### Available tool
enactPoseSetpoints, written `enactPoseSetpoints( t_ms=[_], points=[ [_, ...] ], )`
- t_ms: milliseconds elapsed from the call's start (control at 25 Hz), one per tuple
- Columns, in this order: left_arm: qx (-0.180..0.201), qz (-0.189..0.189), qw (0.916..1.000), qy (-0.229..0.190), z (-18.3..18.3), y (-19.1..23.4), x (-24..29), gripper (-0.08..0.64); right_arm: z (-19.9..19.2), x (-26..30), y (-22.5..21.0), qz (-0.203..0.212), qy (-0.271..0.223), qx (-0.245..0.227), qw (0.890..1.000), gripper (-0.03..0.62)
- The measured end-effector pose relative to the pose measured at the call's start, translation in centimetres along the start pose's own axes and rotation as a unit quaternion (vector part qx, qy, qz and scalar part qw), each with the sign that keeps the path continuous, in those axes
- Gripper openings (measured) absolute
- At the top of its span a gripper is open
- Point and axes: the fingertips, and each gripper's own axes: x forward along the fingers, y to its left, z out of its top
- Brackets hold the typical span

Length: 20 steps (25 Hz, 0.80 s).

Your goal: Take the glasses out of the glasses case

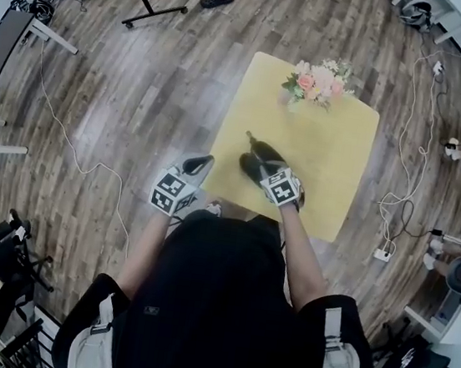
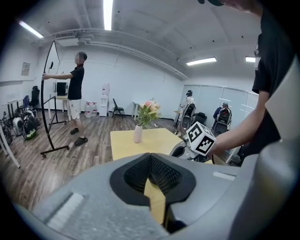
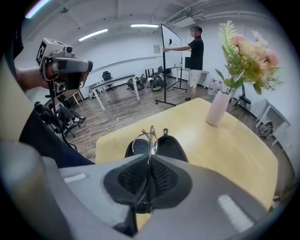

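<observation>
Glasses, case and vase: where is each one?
glasses (image 3: 150, 136), right gripper view, metal frame just above the jaws.
case (image 3: 171, 147), right gripper view, its black right half.
vase (image 3: 216, 108), right gripper view, its pale body.

**Head view.** The glasses case (image 1: 254, 150) lies mostly under the right gripper (image 1: 259, 168), and only its dark end shows at 11 o'clock of the gripper. The glasses are too small to tell here. The person's torso covers the table (image 1: 336, 151) edge at 6 o'clock.

**Right gripper view.** The glasses (image 3: 150, 136) show only their upper rims. Their lower parts are sunk between the closed pads, and the case's near end is behind the gripper body.

**Left gripper view.** The marker cube (image 2: 202, 139) hides the right gripper's jaws.
</observation>
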Motion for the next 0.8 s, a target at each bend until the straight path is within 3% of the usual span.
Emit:
enactPoseSetpoints(
  t_ms=[800],
  points=[
    [0.018, -0.014, 0.9993, -0.031, 0.4, 1.7, -4.9, 0.012, 2.2, -6.6, 1.7, -0.079, -0.095, 0.048, 0.991, 0.021]
  ],
)
